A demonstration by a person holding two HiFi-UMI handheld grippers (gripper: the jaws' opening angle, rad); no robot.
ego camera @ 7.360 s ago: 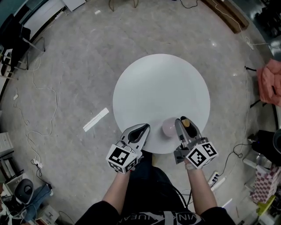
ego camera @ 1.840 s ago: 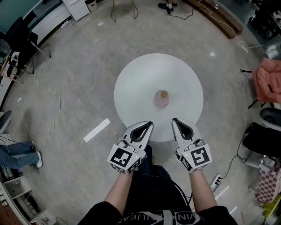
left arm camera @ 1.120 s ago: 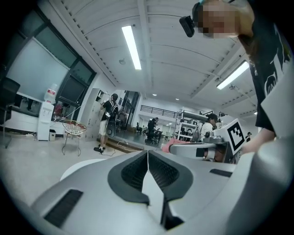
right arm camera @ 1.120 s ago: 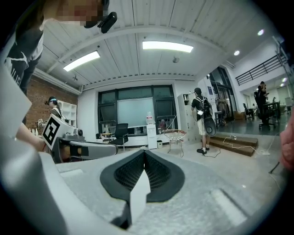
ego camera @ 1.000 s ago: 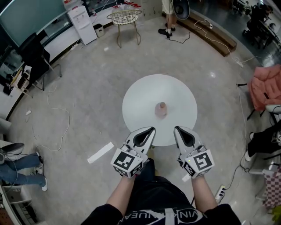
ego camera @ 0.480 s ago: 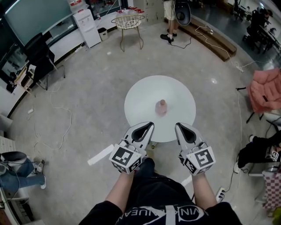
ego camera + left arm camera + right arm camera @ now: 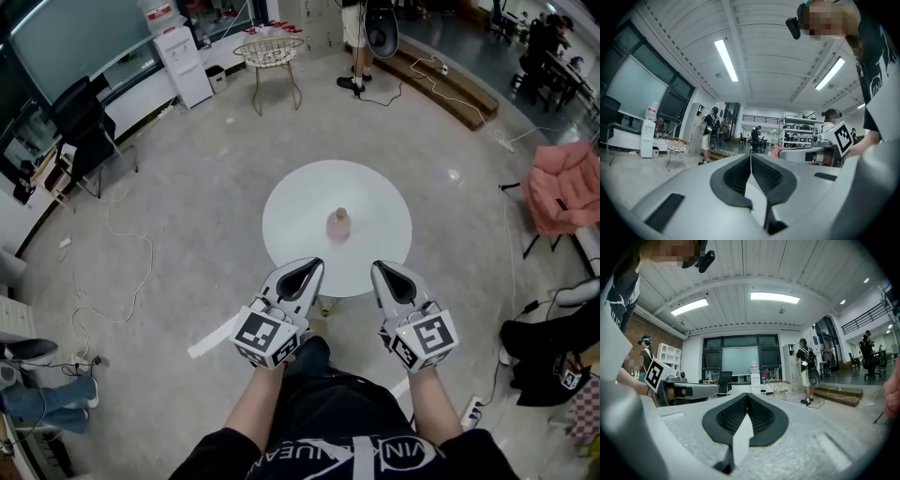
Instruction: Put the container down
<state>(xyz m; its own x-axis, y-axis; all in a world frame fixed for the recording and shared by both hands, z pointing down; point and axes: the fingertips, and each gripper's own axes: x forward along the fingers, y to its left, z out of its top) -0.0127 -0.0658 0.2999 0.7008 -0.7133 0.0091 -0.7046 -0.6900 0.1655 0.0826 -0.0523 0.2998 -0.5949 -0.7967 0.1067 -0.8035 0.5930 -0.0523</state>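
Grey concrete floor (image 7: 187, 187) of a big open workspace, with a round white counter (image 7: 375, 202) in the middle. A small pink container (image 7: 337, 226) with a tan cap stands upright near the counter's centre, alone, nothing touching it. Left gripper (image 7: 302, 277) and right gripper (image 7: 389, 278) are held side by side on the near side of the counter, well apart from the container, both pointing roughly level. Left fingers (image 7: 736, 174) are pressed together, nothing between them. Right fingers (image 7: 761, 417) are pressed together too, empty. Task reads as done: container is down, upright and released. Nothing left that I can see except keeping clear of it. A bystander (image 7: 352, 37) stands near a wire stool (image 7: 269, 49) at the far side, not involved.
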